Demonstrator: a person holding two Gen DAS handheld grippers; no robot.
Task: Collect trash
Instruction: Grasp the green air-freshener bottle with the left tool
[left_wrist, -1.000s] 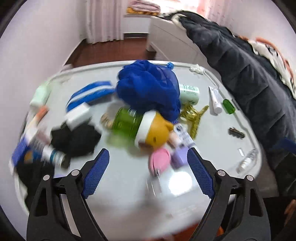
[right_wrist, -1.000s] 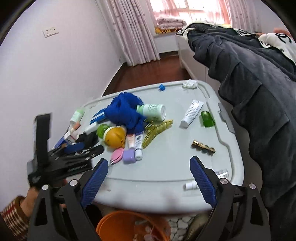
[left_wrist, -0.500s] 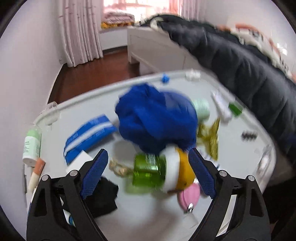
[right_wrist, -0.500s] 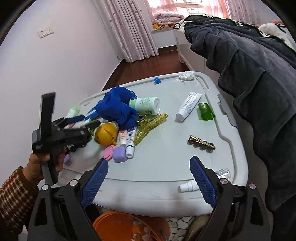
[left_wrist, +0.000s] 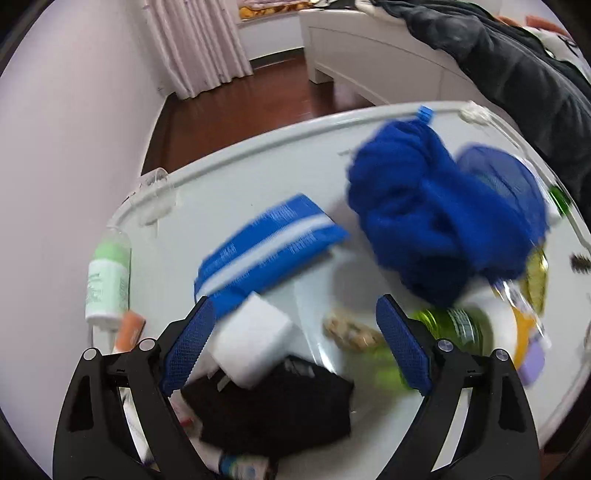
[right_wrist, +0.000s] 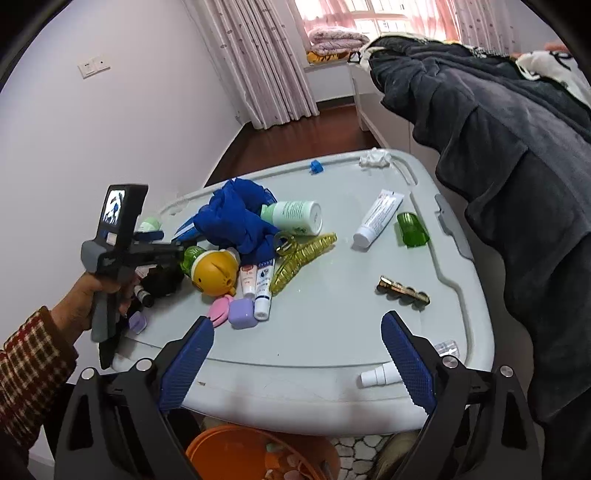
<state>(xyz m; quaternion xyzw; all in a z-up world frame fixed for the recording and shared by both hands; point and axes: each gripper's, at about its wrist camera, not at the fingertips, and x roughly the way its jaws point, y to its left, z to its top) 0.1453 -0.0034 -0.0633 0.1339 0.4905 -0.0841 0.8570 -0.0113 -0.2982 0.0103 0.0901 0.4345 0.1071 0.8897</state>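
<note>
My left gripper (left_wrist: 293, 350) is open above the left end of the grey table (left_wrist: 236, 177). Between its blue pads (left_wrist: 184, 350) lie a white block (left_wrist: 251, 343), a black cloth (left_wrist: 280, 402) and a small brownish scrap (left_wrist: 351, 330), none of them touched. In the right wrist view a hand (right_wrist: 85, 299) holds the left gripper (right_wrist: 162, 243) beside the blue cloth (right_wrist: 236, 218). My right gripper (right_wrist: 295, 363) hangs open and empty over the table's near edge. A crumpled white tissue (right_wrist: 375, 158) lies at the far edge. An orange bin (right_wrist: 258, 454) with scraps in it stands below the table.
The table carries a blue-white packet (left_wrist: 266, 251), a green bottle with a yellow cap (right_wrist: 216, 271), tubes (right_wrist: 378, 218), a green cap (right_wrist: 412, 229), a yellow hair claw (right_wrist: 303, 254), a gold clip (right_wrist: 402, 290) and a small white bottle (right_wrist: 380, 374). A dark coat (right_wrist: 498, 147) hangs at the right.
My left gripper has travelled left and forward over the table, from the yellow-capped bottle to the white block and black cloth, still open. The right gripper has stayed put.
</note>
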